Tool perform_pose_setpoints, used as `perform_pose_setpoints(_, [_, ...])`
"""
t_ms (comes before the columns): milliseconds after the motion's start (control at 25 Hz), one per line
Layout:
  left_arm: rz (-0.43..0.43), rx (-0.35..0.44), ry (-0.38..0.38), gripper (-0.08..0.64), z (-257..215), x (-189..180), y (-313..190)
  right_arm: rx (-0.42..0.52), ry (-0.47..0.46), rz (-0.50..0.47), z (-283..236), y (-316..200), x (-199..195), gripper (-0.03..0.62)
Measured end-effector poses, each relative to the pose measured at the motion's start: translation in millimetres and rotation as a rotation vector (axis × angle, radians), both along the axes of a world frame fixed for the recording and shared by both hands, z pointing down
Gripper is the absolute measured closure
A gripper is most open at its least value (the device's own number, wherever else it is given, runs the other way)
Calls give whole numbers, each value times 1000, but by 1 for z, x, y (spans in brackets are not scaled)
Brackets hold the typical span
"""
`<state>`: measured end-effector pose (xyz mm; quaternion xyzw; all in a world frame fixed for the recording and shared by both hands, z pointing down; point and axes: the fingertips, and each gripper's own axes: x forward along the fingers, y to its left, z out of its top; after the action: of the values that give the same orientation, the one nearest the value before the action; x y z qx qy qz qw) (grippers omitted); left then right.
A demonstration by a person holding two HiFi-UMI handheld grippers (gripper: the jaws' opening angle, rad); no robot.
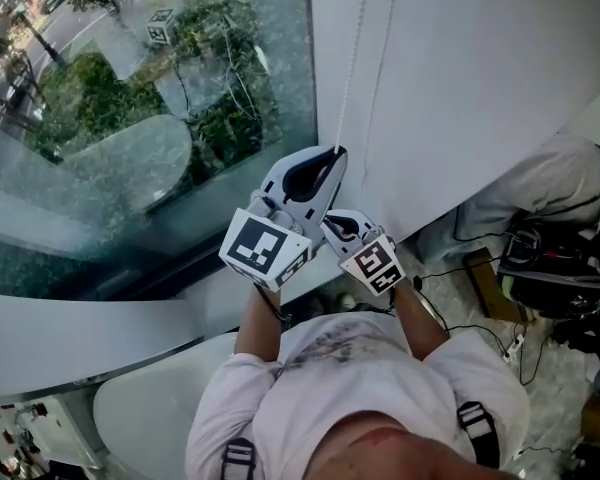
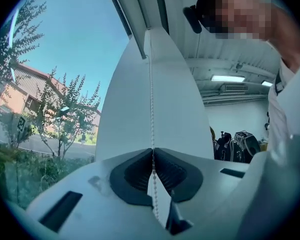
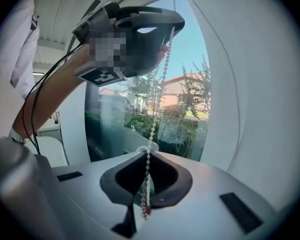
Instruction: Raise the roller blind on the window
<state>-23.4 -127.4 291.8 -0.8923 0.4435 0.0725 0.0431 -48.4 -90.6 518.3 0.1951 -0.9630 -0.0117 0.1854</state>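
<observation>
A white bead chain (image 1: 350,58) hangs down a white panel (image 1: 460,88) at the right edge of the window glass (image 1: 130,118). My left gripper (image 1: 337,152) is the upper one and is shut on the chain (image 2: 151,99), which runs straight up from its closed tips (image 2: 152,150). Just below it, my right gripper (image 1: 327,224) is shut on the same chain (image 3: 157,104) at a small knot between its tips (image 3: 149,151). The chain's loose end with a red bead (image 3: 148,210) hangs inside the right jaws. The left gripper (image 3: 140,34) shows above in the right gripper view. The blind's fabric is not clearly in view.
A second thin strand (image 1: 385,68) of the cord runs parallel to the right. Shrubs and a marker tag (image 1: 161,26) lie outside the glass. A white rounded seat (image 1: 140,408) is at my lower left. Black equipment and cables (image 1: 560,268) sit on the floor to the right.
</observation>
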Motion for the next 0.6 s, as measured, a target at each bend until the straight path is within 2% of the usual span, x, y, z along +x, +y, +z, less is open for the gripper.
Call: perform_pose_setpoints(600, [-20,-88,34,548,56,-8,4,-119,61,19,46,10,7,530])
